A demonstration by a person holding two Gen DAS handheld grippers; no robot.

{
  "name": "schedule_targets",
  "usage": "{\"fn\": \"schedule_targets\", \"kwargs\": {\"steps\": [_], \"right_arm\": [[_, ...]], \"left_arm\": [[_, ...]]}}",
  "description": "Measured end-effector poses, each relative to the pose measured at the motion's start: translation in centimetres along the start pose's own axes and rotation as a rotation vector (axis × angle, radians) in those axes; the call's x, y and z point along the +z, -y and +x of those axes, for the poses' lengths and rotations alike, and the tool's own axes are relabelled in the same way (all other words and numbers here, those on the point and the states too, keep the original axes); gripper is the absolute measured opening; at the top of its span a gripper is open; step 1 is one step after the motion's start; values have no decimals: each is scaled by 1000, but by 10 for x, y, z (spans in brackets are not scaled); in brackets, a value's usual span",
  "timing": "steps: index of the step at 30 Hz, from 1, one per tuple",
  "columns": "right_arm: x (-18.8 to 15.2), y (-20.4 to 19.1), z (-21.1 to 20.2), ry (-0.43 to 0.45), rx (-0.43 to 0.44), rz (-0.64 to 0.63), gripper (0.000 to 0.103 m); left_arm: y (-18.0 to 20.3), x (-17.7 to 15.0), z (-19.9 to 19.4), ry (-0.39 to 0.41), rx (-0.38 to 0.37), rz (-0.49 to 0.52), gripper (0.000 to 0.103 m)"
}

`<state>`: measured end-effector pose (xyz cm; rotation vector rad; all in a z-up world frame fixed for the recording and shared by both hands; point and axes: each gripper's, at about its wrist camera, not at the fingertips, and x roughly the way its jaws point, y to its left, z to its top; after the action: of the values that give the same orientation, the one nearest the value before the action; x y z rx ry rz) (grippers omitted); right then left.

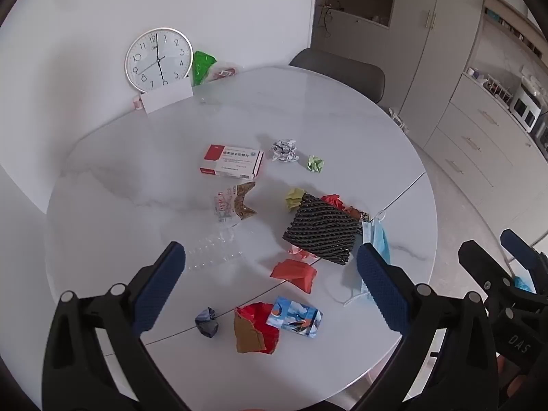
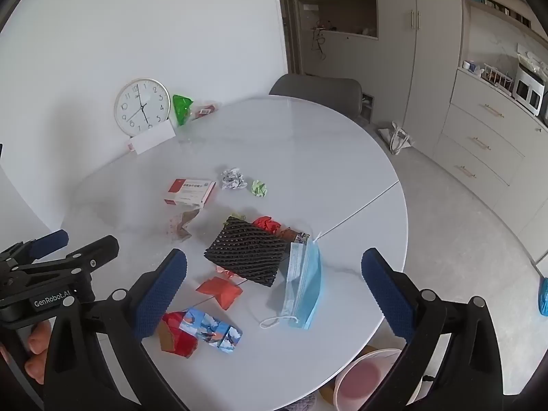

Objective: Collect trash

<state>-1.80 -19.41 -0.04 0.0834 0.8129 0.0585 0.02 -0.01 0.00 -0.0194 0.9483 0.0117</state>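
The black foam net sleeve point(image 1: 320, 227) covers most of the crumpled yellow paper point(image 1: 294, 198) and red paper point(image 1: 334, 201) behind it. A white card point(image 1: 167, 97) hides the wall clock's point(image 1: 158, 59) lower rim. The medicine box's point(image 1: 232, 161) print is too small to read. The pink bin point(image 2: 368, 382) under the round table's point(image 2: 342, 157) edge shows only partly, behind a gripper finger.

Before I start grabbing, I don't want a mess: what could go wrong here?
The mask lies near the table edge, with the pink bin below; a clumsy pinch could knock it to the floor. The black mesh covers red scraps, so lifting it may scatter them. The clear blister tray is hard to see.
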Motion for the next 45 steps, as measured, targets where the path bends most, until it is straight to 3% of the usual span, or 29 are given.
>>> {"fn": "schedule_targets", "kwargs": {"steps": [45], "right_arm": [[-2, -2, 3, -16, 6, -10, 101]], "left_arm": [[-1, -2, 3, -18, -17, 2, 96]]}}
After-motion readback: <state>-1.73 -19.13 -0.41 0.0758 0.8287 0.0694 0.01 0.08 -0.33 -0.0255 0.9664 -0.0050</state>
